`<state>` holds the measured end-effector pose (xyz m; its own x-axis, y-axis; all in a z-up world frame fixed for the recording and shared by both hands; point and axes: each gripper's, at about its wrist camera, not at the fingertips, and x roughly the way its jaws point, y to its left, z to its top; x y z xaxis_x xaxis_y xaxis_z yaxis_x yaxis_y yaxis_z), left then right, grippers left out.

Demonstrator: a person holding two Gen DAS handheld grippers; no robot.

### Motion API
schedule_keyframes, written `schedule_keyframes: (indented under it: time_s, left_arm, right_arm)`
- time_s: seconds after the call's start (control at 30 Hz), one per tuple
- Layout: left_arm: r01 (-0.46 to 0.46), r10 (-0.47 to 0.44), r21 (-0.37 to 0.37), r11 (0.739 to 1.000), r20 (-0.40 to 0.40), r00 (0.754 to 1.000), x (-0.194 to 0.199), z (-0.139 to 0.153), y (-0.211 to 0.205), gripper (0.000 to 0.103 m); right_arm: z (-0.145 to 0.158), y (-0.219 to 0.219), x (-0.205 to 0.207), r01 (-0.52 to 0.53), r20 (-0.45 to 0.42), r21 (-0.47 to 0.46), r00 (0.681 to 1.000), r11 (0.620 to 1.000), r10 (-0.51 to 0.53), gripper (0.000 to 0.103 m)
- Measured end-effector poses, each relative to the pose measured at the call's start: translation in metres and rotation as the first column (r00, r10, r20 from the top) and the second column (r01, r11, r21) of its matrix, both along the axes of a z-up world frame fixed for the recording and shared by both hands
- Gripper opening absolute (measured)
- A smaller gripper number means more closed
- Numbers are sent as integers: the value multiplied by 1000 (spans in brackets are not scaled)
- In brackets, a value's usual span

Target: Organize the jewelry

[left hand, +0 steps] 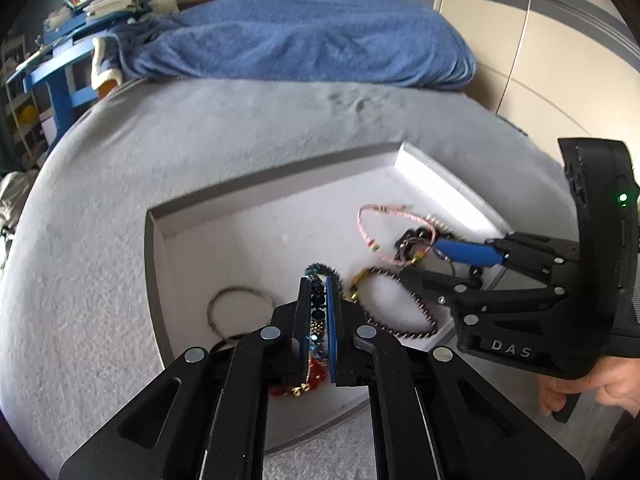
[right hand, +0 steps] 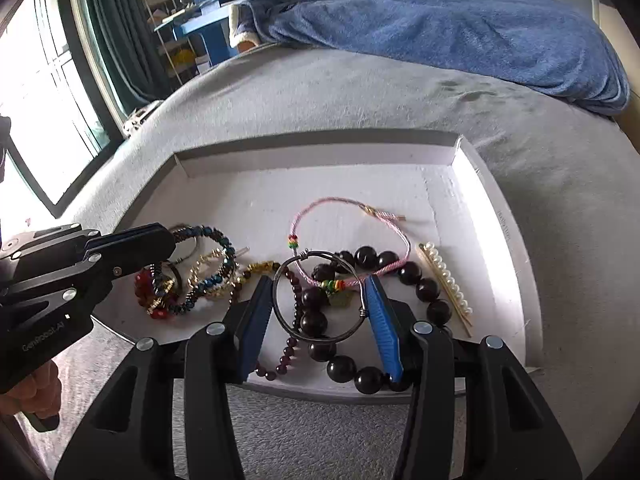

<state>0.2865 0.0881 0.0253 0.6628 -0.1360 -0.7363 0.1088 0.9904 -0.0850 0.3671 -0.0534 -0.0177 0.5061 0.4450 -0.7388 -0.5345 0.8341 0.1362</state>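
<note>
Right wrist view: a shallow white cardboard tray (right hand: 496,216) lies on a grey fleece bed cover (right hand: 360,92), jewelry scattered across its floor.
Left gripper (right hand: 170,240): black, entering from the left edge with its jaws together; its tip is over a tangle of blue, gold and red beaded bracelets (right hand: 192,276). In the left wrist view a strand of that tangle (left hand: 318,320) shows in the narrow gap between the blue pads, but whether it is pinched I cannot tell.
Tray middle: a thin dark wire bangle (right hand: 320,296) sits between the right gripper's pads; a pink cord bracelet (right hand: 352,232) overlaps it, and a dark red small-bead strand (right hand: 288,320) runs beneath.
Right gripper (right hand: 320,320): jaws apart, one blue pad on either side of the bangle, contact unclear.
Tray right: a chunky black bead bracelet (right hand: 408,276), then a pearl hair clip (right hand: 444,280).
Far right: a rumpled blue blanket (right hand: 460,28).
</note>
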Motion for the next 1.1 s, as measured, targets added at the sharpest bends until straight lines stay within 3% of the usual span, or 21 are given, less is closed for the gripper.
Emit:
schedule_keyframes:
  time_s: [0.07, 0.13, 0.17, 0.2, 0.37, 0.57, 0.7, 0.83, 0.93, 1.1]
  left_arm:
    - [-8, 9, 2, 1000, -15, 1000, 0, -3, 1, 12]
    - [-23, 24, 17, 1000, -8, 1000, -2, -2, 1, 36]
    - [-30, 30, 26, 999, 5, 1000, -3, 0, 1, 53]
    - [-33, 32, 29, 999, 15, 999, -5, 2, 0, 62]
    - [-57, 55, 33, 998, 65, 996, -10, 16, 4, 78]
    - [-124, 121, 27, 992, 106, 987, -21, 28, 14, 90]
    - [-152, 149, 17, 988, 110, 983, -35, 32, 16, 93]
    - [-152, 148, 24, 988, 132, 980, -52, 37, 10, 95]
    - [-177, 167, 47, 983, 166, 972, -66, 37, 4, 96]
    - [-221, 214, 22, 975, 183, 960, -87, 29, 2, 96]
  right_arm:
    - [-3, 2, 0, -5, 0, -12, 1000, 1000, 5, 48]
    - [-5, 2, 0, -7, 0, -20, 1000, 1000, 7, 48]
    - [-5, 2, 0, -7, 0, -17, 1000, 1000, 7, 48]
    - [-4, 2, 0, -7, -2, -11, 1000, 1000, 7, 49]
    - [8, -3, -5, -8, 27, 22, 1000, 1000, 8, 62]
    - [21, -17, -14, 27, 66, 29, 997, 999, -28, 76]
    - [26, -28, -23, 53, 71, 50, 996, 997, -57, 81]
    - [34, -32, -41, 32, 132, 57, 991, 998, -40, 96]
    - [34, -34, -55, 7, 154, 68, 988, 998, -17, 97]
    - [31, -38, -71, 18, 172, 90, 985, 996, -33, 97]
